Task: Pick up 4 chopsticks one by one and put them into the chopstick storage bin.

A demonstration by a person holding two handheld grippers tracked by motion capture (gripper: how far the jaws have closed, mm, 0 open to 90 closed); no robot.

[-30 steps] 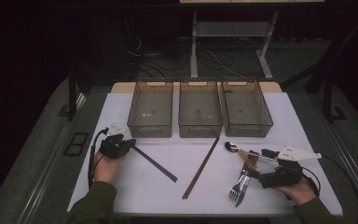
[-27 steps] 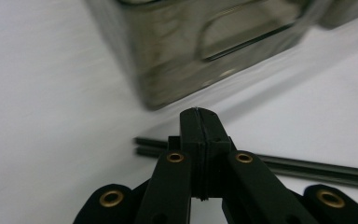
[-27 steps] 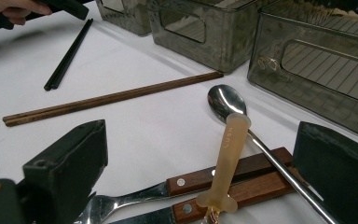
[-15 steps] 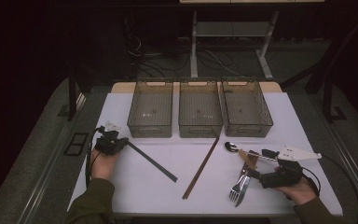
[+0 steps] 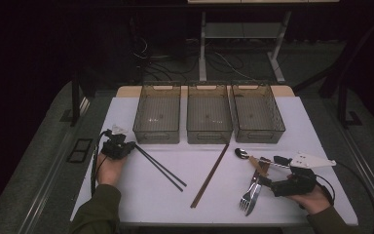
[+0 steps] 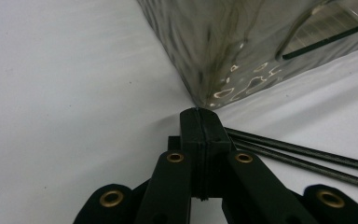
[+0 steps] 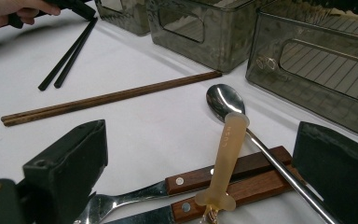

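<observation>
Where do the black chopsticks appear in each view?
High view: black chopsticks left of centre, slanting from the shut left gripper.
Left gripper view: lower right, running out from the shut jaws.
Right gripper view: upper left.
Shared landmark: the left smoked-plastic bin.

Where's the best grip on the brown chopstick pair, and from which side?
Take the brown chopsticks near mid-length, jaws straddling both sticks across their width, coming down from above. They lie flat and side by side on the white table, angled from the middle bin toward the front edge, with open surface on both flanks. The far tips sit close to that bin's wall, so probably avoid that end.
</observation>
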